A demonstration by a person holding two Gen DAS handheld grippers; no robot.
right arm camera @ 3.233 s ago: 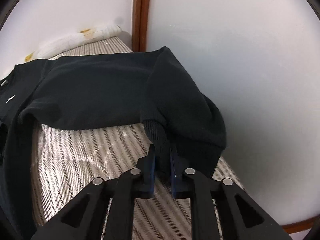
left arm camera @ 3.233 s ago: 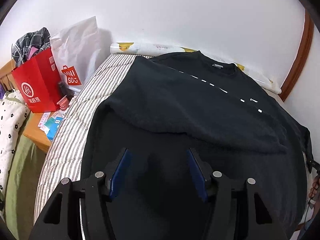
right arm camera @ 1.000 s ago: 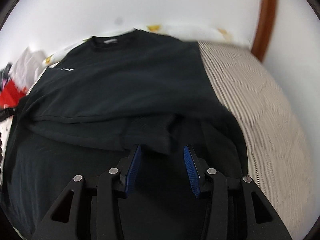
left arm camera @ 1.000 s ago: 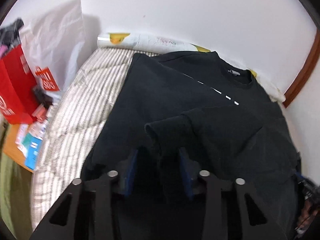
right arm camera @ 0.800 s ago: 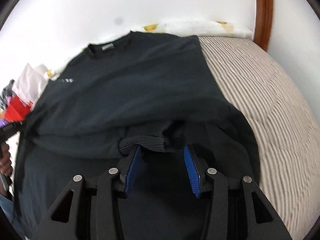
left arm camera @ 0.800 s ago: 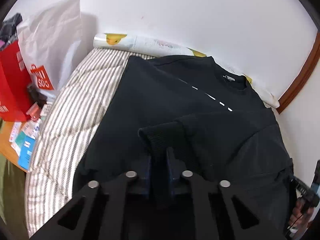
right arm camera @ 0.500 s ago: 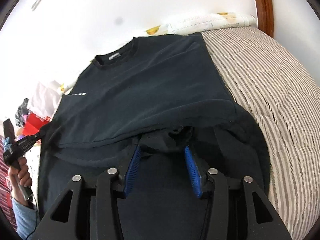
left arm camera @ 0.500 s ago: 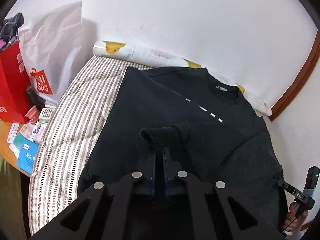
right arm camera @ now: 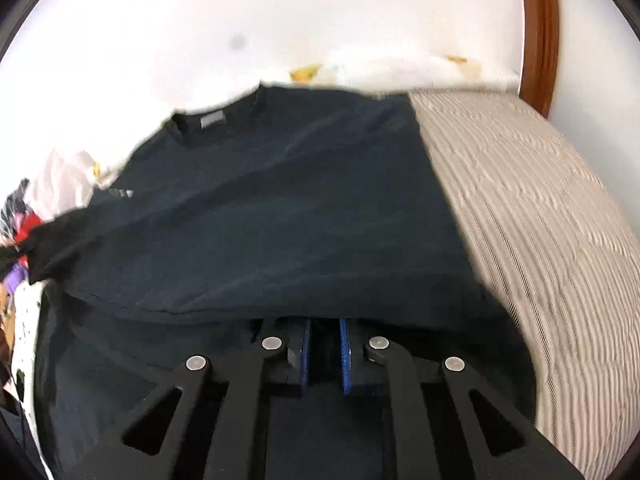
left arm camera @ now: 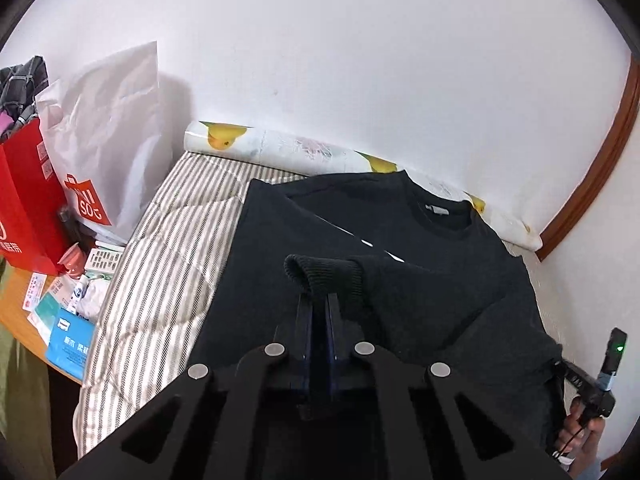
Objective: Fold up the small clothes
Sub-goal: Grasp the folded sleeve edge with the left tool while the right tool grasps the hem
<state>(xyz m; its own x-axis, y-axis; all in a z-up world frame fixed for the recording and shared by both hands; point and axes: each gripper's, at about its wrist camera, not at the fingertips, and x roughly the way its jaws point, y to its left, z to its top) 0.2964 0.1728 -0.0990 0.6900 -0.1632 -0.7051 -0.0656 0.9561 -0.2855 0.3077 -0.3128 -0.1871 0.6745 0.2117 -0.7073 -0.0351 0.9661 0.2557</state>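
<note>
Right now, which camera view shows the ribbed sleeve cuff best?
The left wrist view. There the ribbed cuff is sharp and central, pinched by the left gripper above the black sweater. The right wrist view is blurred; only a dark tip shows at its left edge, probably that cuff.

A: Right wrist view: what is obscured?
B: The right claw [right arm camera: 324, 334] tips sit under a sweater [right arm camera: 280, 208] fold; whole frame motion-blurred.
A: Left wrist view?
B: The red bag [left arm camera: 24, 200] is cropped left.

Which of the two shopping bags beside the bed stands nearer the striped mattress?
The white paper bag with the red logo: it stands right against the striped mattress edge. The red bag stands farther out, at the picture's left edge.
</note>
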